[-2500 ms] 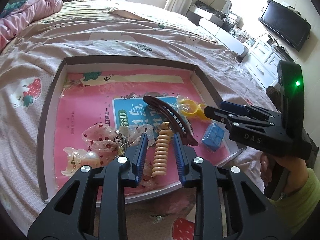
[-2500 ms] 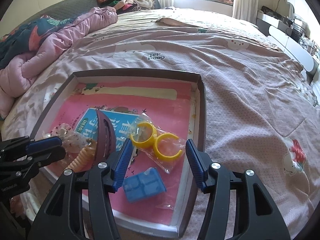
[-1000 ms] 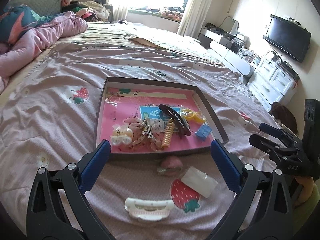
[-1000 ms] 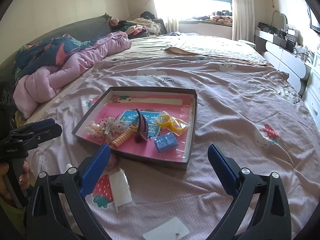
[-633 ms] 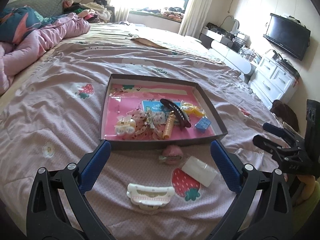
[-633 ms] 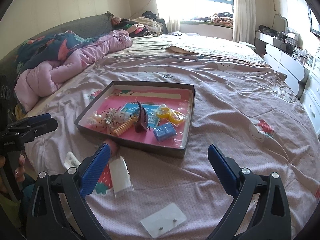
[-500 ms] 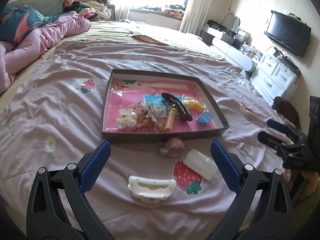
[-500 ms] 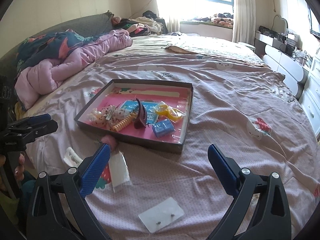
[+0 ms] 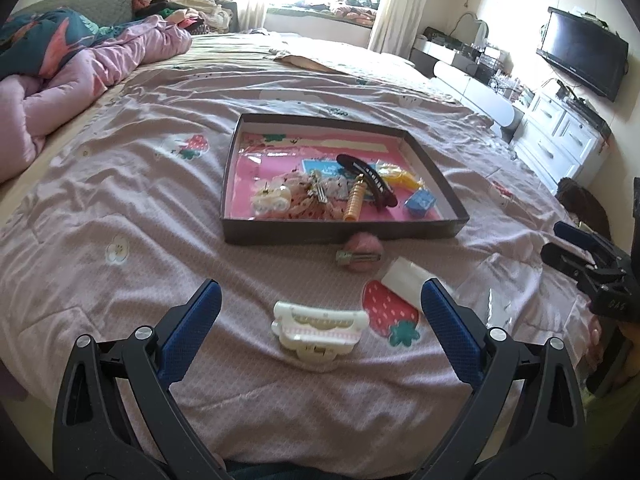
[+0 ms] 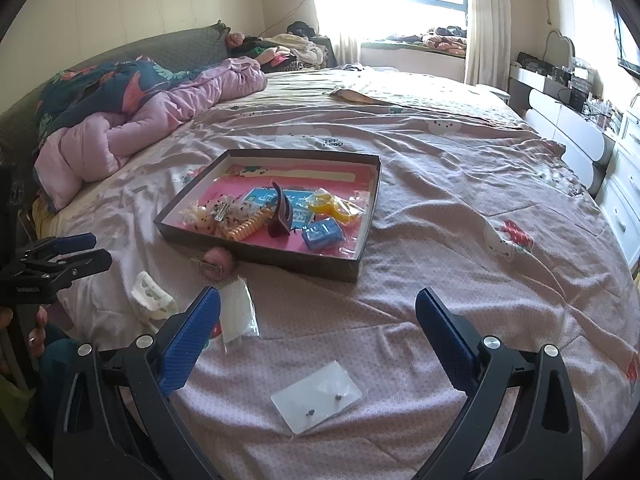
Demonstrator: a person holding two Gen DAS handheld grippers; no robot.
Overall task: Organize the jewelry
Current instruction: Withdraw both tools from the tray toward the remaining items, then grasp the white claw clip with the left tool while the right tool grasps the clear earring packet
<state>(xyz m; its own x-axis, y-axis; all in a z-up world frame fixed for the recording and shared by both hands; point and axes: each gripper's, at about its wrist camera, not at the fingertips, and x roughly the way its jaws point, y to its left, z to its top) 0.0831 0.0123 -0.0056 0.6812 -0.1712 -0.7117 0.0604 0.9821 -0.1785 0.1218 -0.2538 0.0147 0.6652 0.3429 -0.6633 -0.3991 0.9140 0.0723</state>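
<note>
Evidently both tools are being held back over the bed's near edge, the left tool (image 9: 320, 320) and the right tool (image 10: 316, 328) each spread wide and gripping nothing, presumably so the loose pieces are being surveyed; the tray (image 9: 436, 176) is being used as the collecting place, several pieces lying inside; the white claw clip (image 9: 318, 330), pink pompom clip (image 9: 360, 250) and earring card (image 10: 316, 396) are lying outside, near it.

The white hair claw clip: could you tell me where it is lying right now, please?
In the left wrist view the white hair claw clip lies on the bedspread outside the tray, beside the strawberry print, between the open left gripper's fingers.
</note>
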